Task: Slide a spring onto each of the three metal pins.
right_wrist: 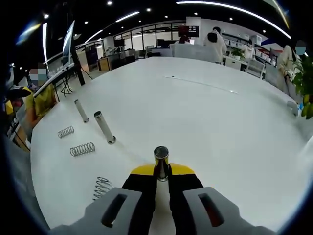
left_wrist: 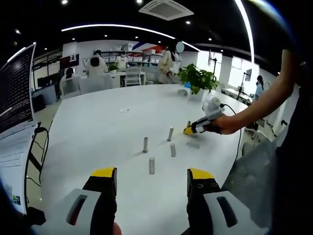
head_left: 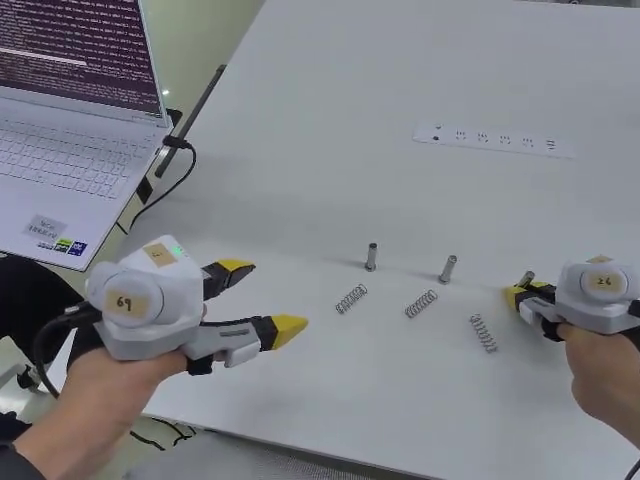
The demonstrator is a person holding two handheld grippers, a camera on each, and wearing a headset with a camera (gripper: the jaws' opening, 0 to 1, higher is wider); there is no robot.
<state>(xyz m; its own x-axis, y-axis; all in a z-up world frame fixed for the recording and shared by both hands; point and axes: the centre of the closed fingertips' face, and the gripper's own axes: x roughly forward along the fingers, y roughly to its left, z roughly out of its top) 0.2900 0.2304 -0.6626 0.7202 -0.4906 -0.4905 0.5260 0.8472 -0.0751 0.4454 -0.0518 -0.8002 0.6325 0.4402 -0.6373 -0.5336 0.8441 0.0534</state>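
Left gripper (head_left: 262, 297) hovers released over the near left part of the white worktop (head_left: 330, 120). Its two yellow-tipped jaws are spread wide with nothing between them. In the left gripper view the open jaws frame the row of parts ahead. Right gripper (head_left: 522, 293) is at the right end of that row, clenched on the third pin (head_left: 527, 279). In the right gripper view this pin stands upright between the closed yellow tips.

There are three metal pins, standing in a line across the worktop. The first pin (head_left: 371, 257) is on the left and the second pin (head_left: 448, 268) is in the middle. Both are upright, bare and apart from each other.

There are three springs, and each lies on its side on the worktop just nearer the person than the pins. The first spring (head_left: 351, 298) is in front of the first pin. The second spring (head_left: 421, 303) is in front of the second pin. The third spring (head_left: 483, 332) lies near the right gripper, to its left. None is on a pin yet.

One open laptop (head_left: 70, 150) sits at the far left with its screen lit, and a black cable (head_left: 170, 180) runs beside it. One white power strip (head_left: 495, 140) lies on the far side of the worktop.
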